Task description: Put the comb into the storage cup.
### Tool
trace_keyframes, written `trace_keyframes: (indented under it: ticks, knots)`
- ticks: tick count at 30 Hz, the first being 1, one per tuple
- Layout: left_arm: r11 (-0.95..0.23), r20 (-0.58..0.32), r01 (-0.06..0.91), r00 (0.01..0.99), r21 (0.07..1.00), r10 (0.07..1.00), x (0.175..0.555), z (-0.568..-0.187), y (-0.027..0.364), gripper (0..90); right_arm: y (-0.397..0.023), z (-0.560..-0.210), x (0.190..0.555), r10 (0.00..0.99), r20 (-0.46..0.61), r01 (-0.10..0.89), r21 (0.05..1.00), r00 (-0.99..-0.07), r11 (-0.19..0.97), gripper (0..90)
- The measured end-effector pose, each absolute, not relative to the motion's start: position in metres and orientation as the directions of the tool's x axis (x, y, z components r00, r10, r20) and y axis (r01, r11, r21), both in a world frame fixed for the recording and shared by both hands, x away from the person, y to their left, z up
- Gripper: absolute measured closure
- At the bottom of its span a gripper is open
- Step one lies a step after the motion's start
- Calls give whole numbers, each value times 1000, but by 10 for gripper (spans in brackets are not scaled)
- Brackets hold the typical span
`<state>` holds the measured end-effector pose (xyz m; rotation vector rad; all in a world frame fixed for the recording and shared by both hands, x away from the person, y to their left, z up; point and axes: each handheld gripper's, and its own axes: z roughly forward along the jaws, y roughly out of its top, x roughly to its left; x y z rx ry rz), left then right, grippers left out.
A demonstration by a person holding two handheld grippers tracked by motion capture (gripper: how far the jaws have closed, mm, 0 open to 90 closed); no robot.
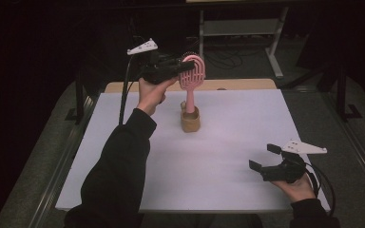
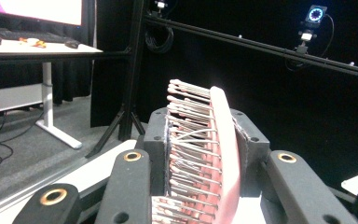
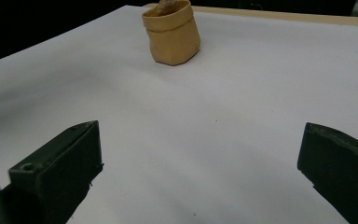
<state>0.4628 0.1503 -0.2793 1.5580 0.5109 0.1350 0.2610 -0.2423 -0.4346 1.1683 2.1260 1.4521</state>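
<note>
**Brush going handle-first into the pouch**

Left tool is clamped on the head of the pink hairbrush, jaws pinching across bristles and back. Brush stands upright, handle end down inside the tan pouch, which sits at about 12 o'clock on the white tabletop. Gripping the head keeps the handle free to drop in; I'd guess the pouch is meant to hold it standing. Can't tell whether the handle has bottomed out.

Right tool rests at about 4 o'clock, jaws wide with nothing between them, well apart from the pouch. Looks parked, out of the way.

Risk: the soft pouch may tip on release.
</note>
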Motion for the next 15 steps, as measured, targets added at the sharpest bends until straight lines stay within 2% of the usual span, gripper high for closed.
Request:
trace_keyframes:
  ticks: [15]
  knots:
    - [5,-204,222,890,975,407,464,-302,139,643,-247,-432,257,758,184,425,895,-625,134,0]
